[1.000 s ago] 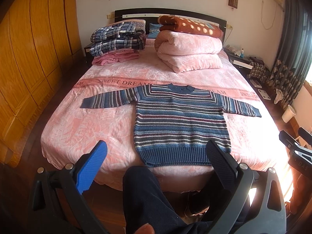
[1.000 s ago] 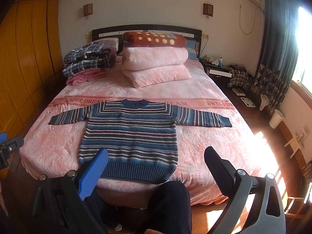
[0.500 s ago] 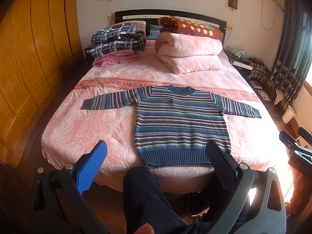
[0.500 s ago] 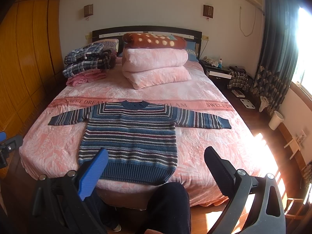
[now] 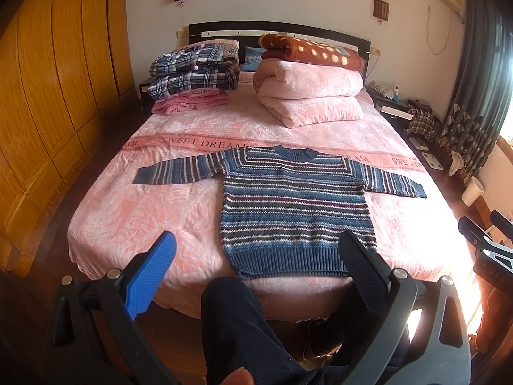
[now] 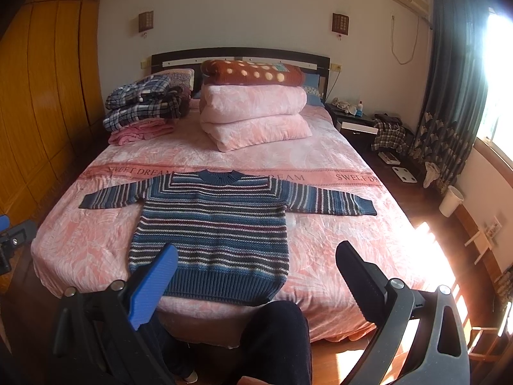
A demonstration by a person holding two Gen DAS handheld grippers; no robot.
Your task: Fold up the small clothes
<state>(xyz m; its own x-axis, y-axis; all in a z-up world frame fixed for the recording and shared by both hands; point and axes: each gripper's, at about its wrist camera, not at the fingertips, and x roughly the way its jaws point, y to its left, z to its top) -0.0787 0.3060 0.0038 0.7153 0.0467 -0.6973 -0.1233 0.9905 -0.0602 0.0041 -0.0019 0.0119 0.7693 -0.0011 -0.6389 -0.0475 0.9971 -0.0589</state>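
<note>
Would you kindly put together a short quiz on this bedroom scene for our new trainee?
1. True or false: the striped sweater lies flat on the bed with both sleeves spread out.
2. Multiple choice: what sits on top of the folded pink quilt? A) a plaid shirt B) a brown blanket with pale dots C) a white bin
3. Fill in: the left claw and the right claw are both ____ and hold nothing.

Key: 1 true. 2 B, the brown dotted blanket. 3 open.
</note>
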